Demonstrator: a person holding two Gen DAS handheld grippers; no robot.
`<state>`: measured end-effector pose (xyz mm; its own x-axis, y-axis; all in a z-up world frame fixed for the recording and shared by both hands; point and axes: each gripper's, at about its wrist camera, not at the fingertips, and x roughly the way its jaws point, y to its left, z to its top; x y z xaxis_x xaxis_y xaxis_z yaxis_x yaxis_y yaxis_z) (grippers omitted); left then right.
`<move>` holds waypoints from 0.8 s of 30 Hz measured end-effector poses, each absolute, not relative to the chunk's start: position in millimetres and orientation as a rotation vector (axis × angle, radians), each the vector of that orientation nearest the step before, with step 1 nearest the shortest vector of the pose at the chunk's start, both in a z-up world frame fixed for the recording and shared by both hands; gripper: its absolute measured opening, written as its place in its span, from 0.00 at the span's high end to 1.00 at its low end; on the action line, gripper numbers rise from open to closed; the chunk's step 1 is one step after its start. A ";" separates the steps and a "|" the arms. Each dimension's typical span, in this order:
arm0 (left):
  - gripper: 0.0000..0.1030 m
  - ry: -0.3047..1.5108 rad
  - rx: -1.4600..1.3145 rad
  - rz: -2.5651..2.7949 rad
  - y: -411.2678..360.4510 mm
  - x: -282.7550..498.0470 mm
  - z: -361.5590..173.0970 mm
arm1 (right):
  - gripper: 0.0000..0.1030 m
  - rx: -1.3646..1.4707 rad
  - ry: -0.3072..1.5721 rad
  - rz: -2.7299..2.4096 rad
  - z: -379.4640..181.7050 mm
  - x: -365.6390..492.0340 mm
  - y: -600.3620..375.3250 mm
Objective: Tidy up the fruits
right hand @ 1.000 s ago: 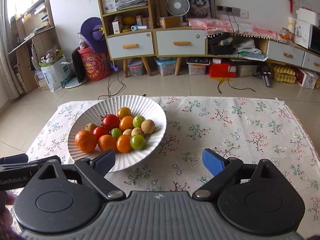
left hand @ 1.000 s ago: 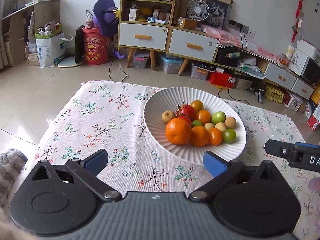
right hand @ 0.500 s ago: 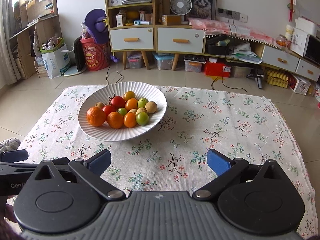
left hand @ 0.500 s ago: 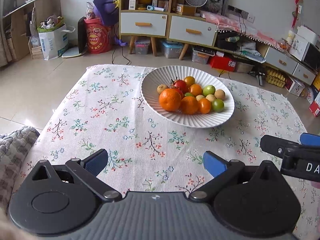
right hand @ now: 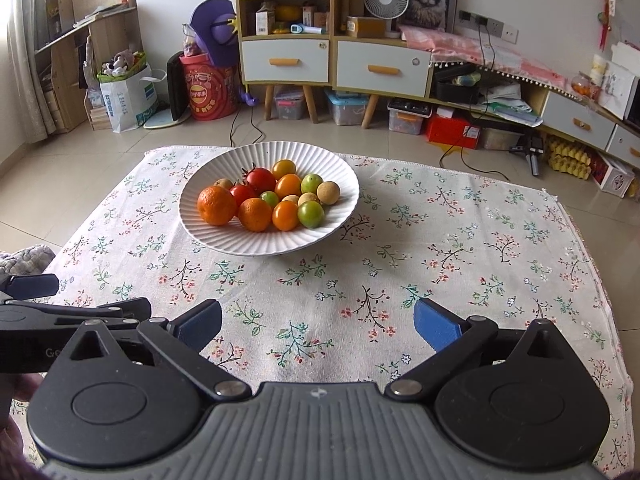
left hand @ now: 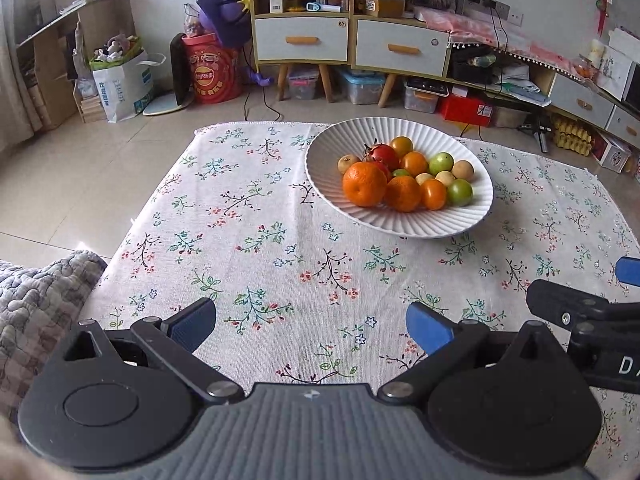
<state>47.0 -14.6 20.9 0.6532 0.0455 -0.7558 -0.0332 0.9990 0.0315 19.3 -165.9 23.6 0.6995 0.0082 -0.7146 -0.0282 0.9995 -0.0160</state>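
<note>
Our right gripper (right hand: 318,322) stands with its blue-padded jaws spread wide and nothing between them but the floral tablecloth (right hand: 460,240); they have just been opening to that full width. Our left gripper (left hand: 310,322) is likewise wide apart and empty, hovering over bare cloth at the near edge of the table. Outward from both, the white ribbed ceramic bowl (right hand: 344,184) sits well apart from the pads, toward the far side of the cloth, holding the whole heap of fruit: a large dimpled orange mandarin (right hand: 216,205) at its near left, red tomatoes (right hand: 261,179) behind it, green round fruits (right hand: 310,214) and pale tan ones to the right. From the right gripper the bowl lies ahead and to the left; from the left gripper (right hand: 72,308), whose black fingers show at the left edge of the right view, the bowl (left hand: 478,208) lies ahead and to the right. So it sits between the two lines of reach, and we judge neither hand clearly nearer. The fruits are round, with no long axis to match, so any approach turns only on direction.
</note>
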 end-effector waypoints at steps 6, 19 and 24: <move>0.02 0.855 0.026 0.051 -16.8 44.4 21.8 | 0.01 -0.024 0.801 0.012 22.7 19.1 -165.4; 0.02 0.849 0.040 0.056 -17.4 43.2 21.7 | 0.01 -0.011 0.820 -0.003 19.6 21.1 -167.7; 0.02 0.849 0.038 0.062 -16.7 43.1 21.9 | 0.01 -0.017 0.821 -0.001 19.2 21.3 -166.8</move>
